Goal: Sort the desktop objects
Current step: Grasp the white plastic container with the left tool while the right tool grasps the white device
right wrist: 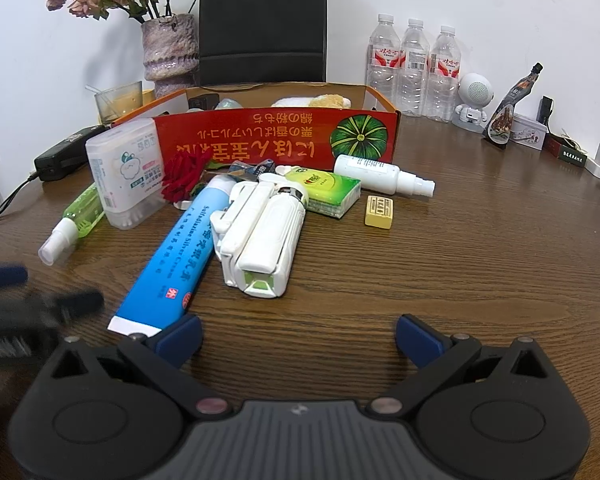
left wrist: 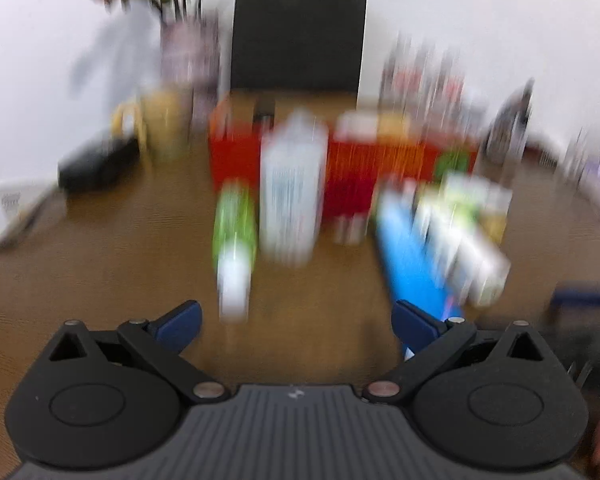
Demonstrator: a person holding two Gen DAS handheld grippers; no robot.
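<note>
A red cardboard box (right wrist: 260, 138) stands open at the back of the wooden desk. In front of it lie a blue ointment carton (right wrist: 172, 256), a white folded device (right wrist: 260, 232), a green tissue pack (right wrist: 328, 194), a white spray bottle (right wrist: 380, 174), a yellow eraser (right wrist: 379, 211), a cotton swab box (right wrist: 126, 172), a green spray bottle (right wrist: 74, 216) and a red fabric rose (right wrist: 186, 174). My right gripper (right wrist: 298, 338) is open and empty, short of the pile. The left wrist view is blurred; my left gripper (left wrist: 296, 326) is open and empty, with the green spray bottle (left wrist: 234, 240) ahead.
Behind the box stand a black paper bag (right wrist: 262, 20), a vase of dried flowers (right wrist: 170, 50), a glass (right wrist: 118, 100) and three water bottles (right wrist: 414, 68). A small white robot figure (right wrist: 472, 98) and small packages sit at the right. A black device with a cable (right wrist: 62, 154) lies at the left.
</note>
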